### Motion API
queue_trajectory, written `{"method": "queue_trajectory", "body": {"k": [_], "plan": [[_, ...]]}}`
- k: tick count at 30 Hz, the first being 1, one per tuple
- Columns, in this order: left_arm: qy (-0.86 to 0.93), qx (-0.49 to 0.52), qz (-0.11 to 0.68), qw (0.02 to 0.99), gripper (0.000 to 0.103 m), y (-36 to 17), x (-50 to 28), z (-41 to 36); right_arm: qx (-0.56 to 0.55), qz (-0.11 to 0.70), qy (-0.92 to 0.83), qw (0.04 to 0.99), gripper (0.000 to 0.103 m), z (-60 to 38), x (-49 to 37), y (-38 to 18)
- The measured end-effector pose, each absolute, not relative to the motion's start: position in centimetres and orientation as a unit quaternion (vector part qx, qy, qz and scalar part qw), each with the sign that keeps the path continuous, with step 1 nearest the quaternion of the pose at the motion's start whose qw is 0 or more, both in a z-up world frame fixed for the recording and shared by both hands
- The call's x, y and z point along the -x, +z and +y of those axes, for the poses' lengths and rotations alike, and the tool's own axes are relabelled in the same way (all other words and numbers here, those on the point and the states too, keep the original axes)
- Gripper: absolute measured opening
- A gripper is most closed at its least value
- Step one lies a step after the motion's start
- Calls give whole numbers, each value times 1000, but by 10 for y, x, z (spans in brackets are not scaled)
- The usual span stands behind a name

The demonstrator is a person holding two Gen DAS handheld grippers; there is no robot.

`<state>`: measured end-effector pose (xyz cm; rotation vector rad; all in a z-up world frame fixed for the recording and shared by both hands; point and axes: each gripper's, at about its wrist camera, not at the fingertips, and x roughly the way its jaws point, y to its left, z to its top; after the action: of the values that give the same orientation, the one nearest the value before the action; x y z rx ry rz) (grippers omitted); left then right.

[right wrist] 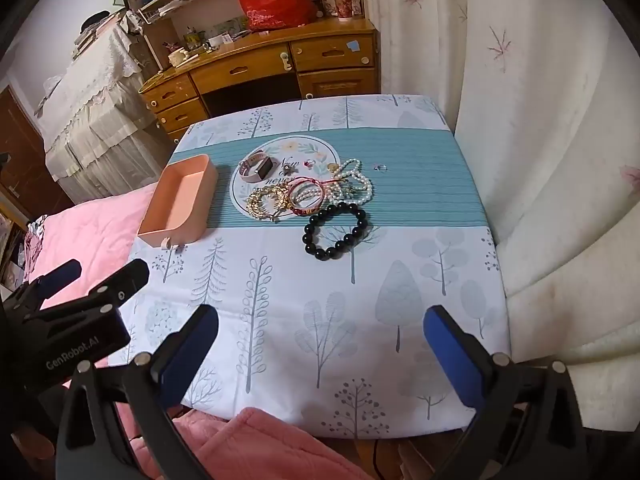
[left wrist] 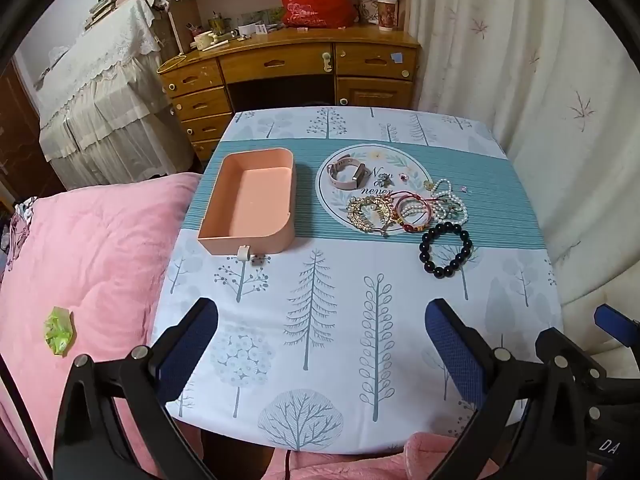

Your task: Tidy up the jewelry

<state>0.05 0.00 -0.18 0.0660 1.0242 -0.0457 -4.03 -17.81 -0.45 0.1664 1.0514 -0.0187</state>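
At far left lies a pink blanket [left wrist: 92,248], beside the tabletop [left wrist: 340,340]. The left claw [left wrist: 322,330] hangs spread with nothing between its fingers. A peach tray [left wrist: 250,204] sits bare inside. To its right a round mat [left wrist: 374,188] carries a watch [left wrist: 346,172], gold bracelets [left wrist: 370,212] and pearls [left wrist: 448,202] (partly off the mat); the black bead bracelet [right wrist: 335,231] lies nearest. The right claw [right wrist: 320,332] is spread too, holding nothing.

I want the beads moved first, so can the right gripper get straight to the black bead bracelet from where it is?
Probably yes. The right gripper is open, and only bare tablecloth lies between it and the black bead bracelet, which sits nearest, apart from the other jewelry.
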Motion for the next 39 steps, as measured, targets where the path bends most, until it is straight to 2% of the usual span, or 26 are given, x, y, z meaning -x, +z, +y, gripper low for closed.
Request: {"method": "queue_trajectory", "body": {"k": [39], "plan": [[-26, -47, 495, 867, 102, -7, -2, 2, -71, 512, -19, 856, 103, -172, 34, -10]]}}
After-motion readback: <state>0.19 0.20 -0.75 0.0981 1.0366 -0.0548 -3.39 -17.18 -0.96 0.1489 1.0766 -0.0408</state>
